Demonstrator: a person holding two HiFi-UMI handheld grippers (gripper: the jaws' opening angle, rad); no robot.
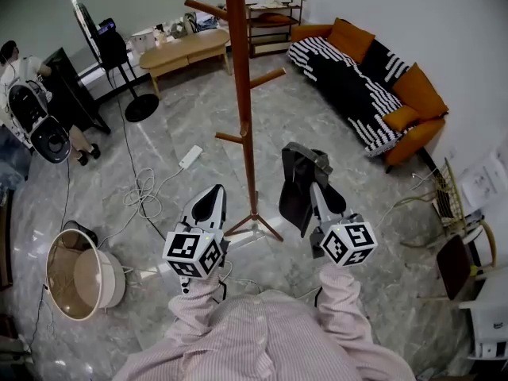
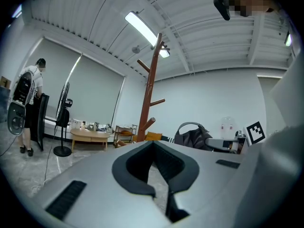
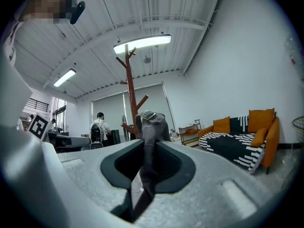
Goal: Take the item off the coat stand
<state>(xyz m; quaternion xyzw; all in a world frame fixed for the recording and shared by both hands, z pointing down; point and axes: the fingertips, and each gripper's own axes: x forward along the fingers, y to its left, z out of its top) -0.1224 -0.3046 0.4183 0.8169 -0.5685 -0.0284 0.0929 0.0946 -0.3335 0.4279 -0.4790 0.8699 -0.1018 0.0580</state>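
The tall wooden coat stand (image 1: 242, 94) rises from its tripod foot in the middle of the floor, and its pegs are bare. A dark grey bag (image 1: 300, 189) hangs just right of the pole, clear of the pegs. My right gripper (image 1: 314, 186) is shut on the bag's strap (image 3: 148, 160), and the bag (image 3: 153, 125) dangles beyond the jaws with the stand (image 3: 129, 89) behind it. My left gripper (image 1: 214, 195) hovers left of the pole, shut and empty (image 2: 162, 186). From the left gripper view the bag (image 2: 192, 136) shows right of the stand (image 2: 149, 94).
A striped sofa with orange cushions (image 1: 365, 78) lines the right wall. A low wooden table (image 1: 184, 50) and a floor fan (image 1: 119, 62) stand at the back. A person (image 1: 32, 94) is at far left. A round tub (image 1: 79, 276), cables and a power strip (image 1: 190, 157) lie on the floor.
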